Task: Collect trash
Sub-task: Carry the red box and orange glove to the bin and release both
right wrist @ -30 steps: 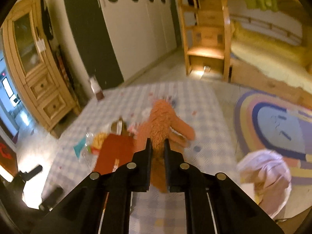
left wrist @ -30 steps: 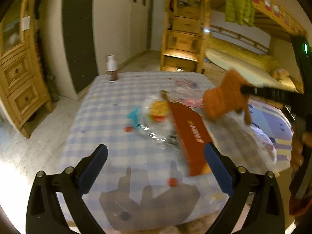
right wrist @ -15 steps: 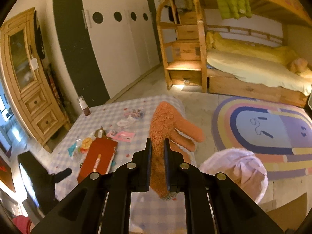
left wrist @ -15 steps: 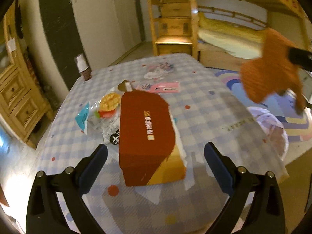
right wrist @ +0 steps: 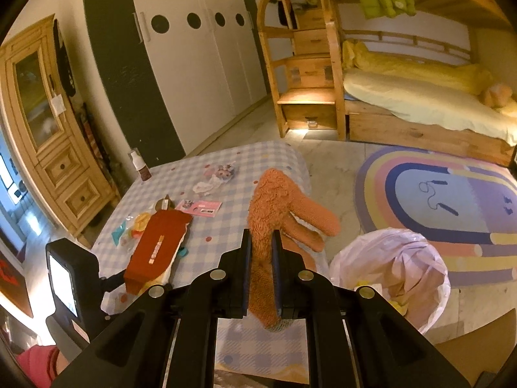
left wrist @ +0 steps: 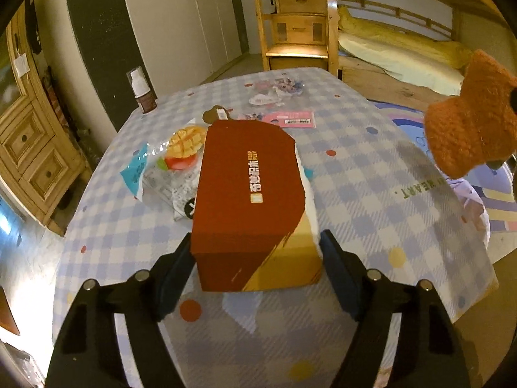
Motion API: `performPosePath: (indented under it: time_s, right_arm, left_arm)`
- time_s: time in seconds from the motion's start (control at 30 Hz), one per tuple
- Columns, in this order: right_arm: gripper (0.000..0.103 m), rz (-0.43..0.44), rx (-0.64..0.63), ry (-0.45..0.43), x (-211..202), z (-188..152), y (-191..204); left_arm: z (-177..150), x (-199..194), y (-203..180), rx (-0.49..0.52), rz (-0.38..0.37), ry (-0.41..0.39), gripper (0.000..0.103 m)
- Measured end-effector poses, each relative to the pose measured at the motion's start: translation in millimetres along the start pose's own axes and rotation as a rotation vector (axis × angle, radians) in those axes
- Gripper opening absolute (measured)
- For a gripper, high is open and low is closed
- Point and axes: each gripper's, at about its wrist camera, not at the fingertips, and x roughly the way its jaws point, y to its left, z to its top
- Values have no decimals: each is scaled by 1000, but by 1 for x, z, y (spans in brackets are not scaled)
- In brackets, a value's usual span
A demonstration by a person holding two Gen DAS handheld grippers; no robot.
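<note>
My left tool [left wrist: 257,252] is closing around the red carton [left wrist: 250,194] on the worktop [left wrist: 371,187]; looks light, crushable, so grab its sides. Right tool [right wrist: 261,252] pinches a floppy orange glove [right wrist: 278,207].

- A table [left wrist: 371,174] is standing under a blue-and-white checked cloth with coloured dots.
- A red and gold box [left wrist: 252,200] is lying flat near the table's front edge.
- A clear mango wrapper [left wrist: 168,168] is lying just beside the box, partly tucked under it.
- A pink card [left wrist: 289,119] is resting beyond the box.
- Small crumpled wrappers [left wrist: 278,90] are sitting near the far edge.
- A small brown bottle with a white cap [left wrist: 142,92] is standing upright at the far corner.
- On the floor beside the table, a bin lined with a pale bag [right wrist: 394,271] is standing open.
</note>
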Motion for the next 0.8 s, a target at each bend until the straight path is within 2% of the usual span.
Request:
performPosePath:
  time_s: [0.17, 0.47, 0.6, 0.8]
  right_arm:
    - [12, 1, -4, -1, -3, -1, 1]
    - [12, -9, 12, -46, -18, 8, -5]
    - [12, -47, 30, -77, -35, 12, -19]
    - [12, -189, 69, -62, -50, -1, -60]
  left_arm:
    - [2, -14, 12, -23, -52, -53, 73]
    - [15, -75, 34, -71, -195, -212, 73]
    - [24, -91, 23, -60, -268, -244, 73]
    - [34, -95, -21, 7, -372, -252, 73]
